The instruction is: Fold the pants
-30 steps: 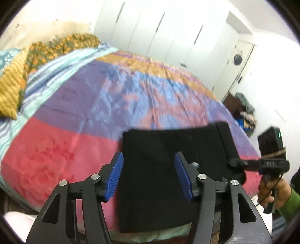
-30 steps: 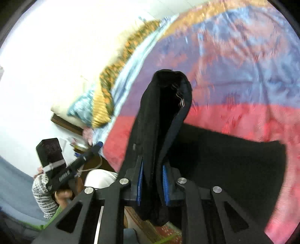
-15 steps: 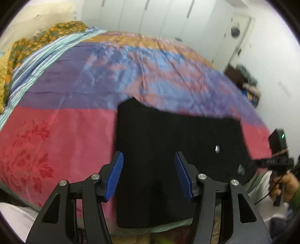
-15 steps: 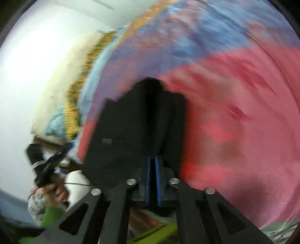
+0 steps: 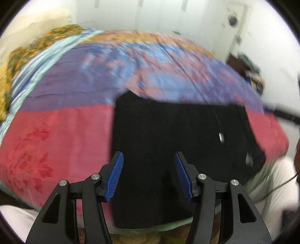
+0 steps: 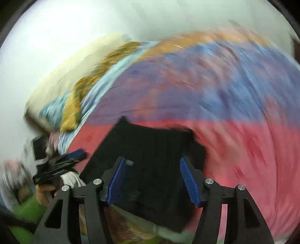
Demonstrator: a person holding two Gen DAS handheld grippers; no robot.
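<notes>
The black pants lie folded flat on the red part of the bedspread near the bed's front edge, waistband and silver button to the right. They also show in the right wrist view. My left gripper is open and empty just above the pants' near left part. My right gripper is open and empty over the pants' near end. The left gripper shows blurred at the left of the right wrist view.
The bed carries a red, purple, blue and orange spread. Patterned pillows lie at its far left. White wardrobe doors stand behind. A door and a cluttered dark stand are at the far right.
My right gripper laid the lifted end of the pants down flat, then opened and let go. The left gripper stayed open and shifted slightly over the pants.
</notes>
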